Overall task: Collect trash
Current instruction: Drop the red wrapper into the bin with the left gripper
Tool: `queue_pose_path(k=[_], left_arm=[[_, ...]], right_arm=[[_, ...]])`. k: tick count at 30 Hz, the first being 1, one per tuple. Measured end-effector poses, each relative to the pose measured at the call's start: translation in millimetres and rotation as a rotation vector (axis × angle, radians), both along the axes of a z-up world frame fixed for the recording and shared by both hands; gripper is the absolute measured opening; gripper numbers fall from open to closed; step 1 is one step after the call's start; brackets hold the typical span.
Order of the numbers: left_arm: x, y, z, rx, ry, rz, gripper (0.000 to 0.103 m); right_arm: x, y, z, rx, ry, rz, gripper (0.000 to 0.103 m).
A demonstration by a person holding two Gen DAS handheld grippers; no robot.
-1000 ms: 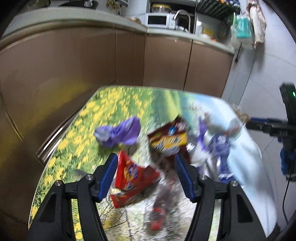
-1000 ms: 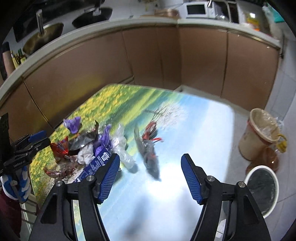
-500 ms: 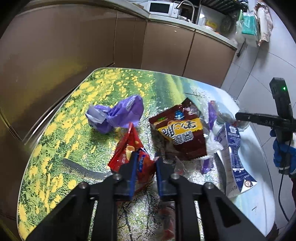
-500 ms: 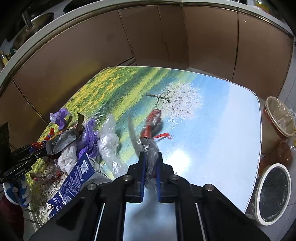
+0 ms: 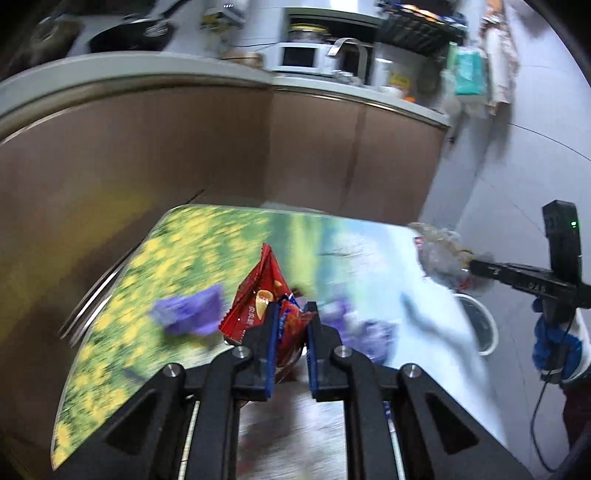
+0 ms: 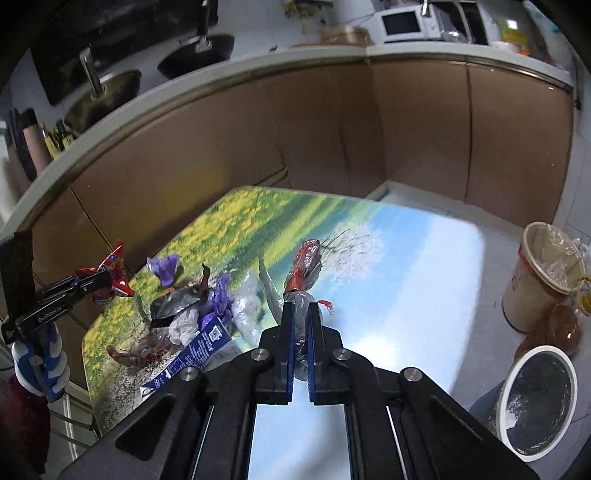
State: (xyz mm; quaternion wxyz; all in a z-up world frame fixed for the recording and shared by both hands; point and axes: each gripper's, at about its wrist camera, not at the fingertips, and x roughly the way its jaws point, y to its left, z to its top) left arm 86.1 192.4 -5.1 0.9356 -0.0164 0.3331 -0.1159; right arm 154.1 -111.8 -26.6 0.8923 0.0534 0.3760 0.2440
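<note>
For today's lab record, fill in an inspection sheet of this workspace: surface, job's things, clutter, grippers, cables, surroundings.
Surface: table with a landscape print.
Job's things: red wrapper in left gripper; clear wrapper in right gripper; white bin on the floor.
Clutter: carton, purple bag, plastic scraps at the table's left.
Grippers: both shut on trash.
Cables: one by the right hand.
Surroundings: cabinets, microwave.

A landscape-print table (image 6: pixel 388 258) carries a purple bag (image 6: pixel 164 267), blue carton (image 6: pixel 199 345) and crumpled plastic wrappers (image 6: pixel 245 302).
</note>
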Motion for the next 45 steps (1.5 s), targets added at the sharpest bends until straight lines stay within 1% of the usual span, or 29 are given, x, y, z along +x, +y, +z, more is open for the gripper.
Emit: queue_pose_path(k=[3,6,8,9,12,17,19,20,22,24,25,26,27,29,30,31,32,33,36,39,42,45], left_arm=[[10.5,-54.6,6.7,0.004,-0.006,-0.088,0.012],[22.0,-113.4,7.1,-0.004,0.004,-0.172,0.012],[32.2,-158.2,3.8,-0.006,0.018,-0.238,0.012],[38.7,-183.4,1.0,-0.010,0.031,-0.275,0.012],[57.6,-260.9,-10.0,-0.023,0.075,-0.380,0.012],[84.8,-378.3,-39.3,-0.033,0.158,-0.511,0.013],[97.8,-421.9,-54.6,-0.042,0.201,-0.546,0.013],[102.5,-434.5,-61.7,-0.046,0.215,-0.553,0.016],[117.7,-468.3,-78.8,-0.047,0.246,-0.563,0.016],[129.4,-488.2,-92.3,-0.050,0.269,-0.569,0.019],[137.1,-498.4,-100.0,-0.058,0.286,-0.567,0.022],[143.3,-504.9,-107.2,-0.064,0.301,-0.568,0.031],[149.1,-512.6,-114.1,-0.064,0.312,-0.566,0.036],[157.4,-523.9,-124.4,-0.052,0.322,-0.562,0.036],[159.1,-525.1,-128.2,-0.054,0.329,-0.567,0.038],[160.9,-526.0,-130.6,-0.058,0.336,-0.570,0.040],[162.2,-526.3,-132.3,-0.060,0.339,-0.570,0.047],[161.8,-524.4,-132.8,-0.063,0.339,-0.568,0.050],[158.0,-517.7,-129.9,-0.078,0.337,-0.569,0.050],[152.5,-505.7,-123.2,-0.083,0.319,-0.554,0.050],[138.7,-483.1,-104.6,-0.081,0.272,-0.532,0.050],[123.6,-457.0,-83.2,-0.076,0.214,-0.500,0.050]], right_arm=[[-9.4,-36.1,3.2,0.016,-0.014,-0.053,0.005],[-19.8,-88.0,2.3,0.021,-0.024,-0.144,0.005],[-24.8,-119.3,-1.0,0.016,-0.025,-0.207,0.005],[-28.2,-141.4,-4.2,0.013,-0.022,-0.253,0.005],[-34.0,-189.3,-15.4,-0.006,-0.004,-0.360,0.005],[-31.1,-263.0,-55.3,-0.019,0.073,-0.523,0.005],[-24.9,-284.4,-73.7,-0.016,0.107,-0.563,0.005],[-20.5,-294.4,-83.8,-0.017,0.124,-0.580,0.005],[-12.2,-309.9,-104.3,-0.016,0.157,-0.606,0.006],[-3.9,-321.7,-118.1,-0.024,0.173,-0.617,0.009],[1.3,-328.3,-127.3,-0.031,0.183,-0.620,0.009],[6.0,-332.1,-133.4,-0.036,0.191,-0.626,0.009],[11.3,-336.3,-140.3,-0.037,0.198,-0.633,0.010],[19.2,-344.2,-152.6,-0.033,0.215,-0.637,0.020],[21.5,-349.1,-156.7,-0.045,0.221,-0.646,0.028],[23.7,-351.7,-161.1,-0.062,0.225,-0.653,0.034],[22.7,-352.4,-162.7,-0.069,0.226,-0.656,0.035],[23.0,-353.0,-164.6,-0.073,0.228,-0.657,0.036],[18.1,-350.9,-162.9,-0.095,0.226,-0.663,0.040],[11.2,-344.0,-155.9,-0.107,0.215,-0.665,0.041],[5.9,-335.5,-144.3,-0.115,0.199,-0.662,0.041],[-4.9,-320.6,-121.1,-0.130,0.159,-0.649,0.041]])
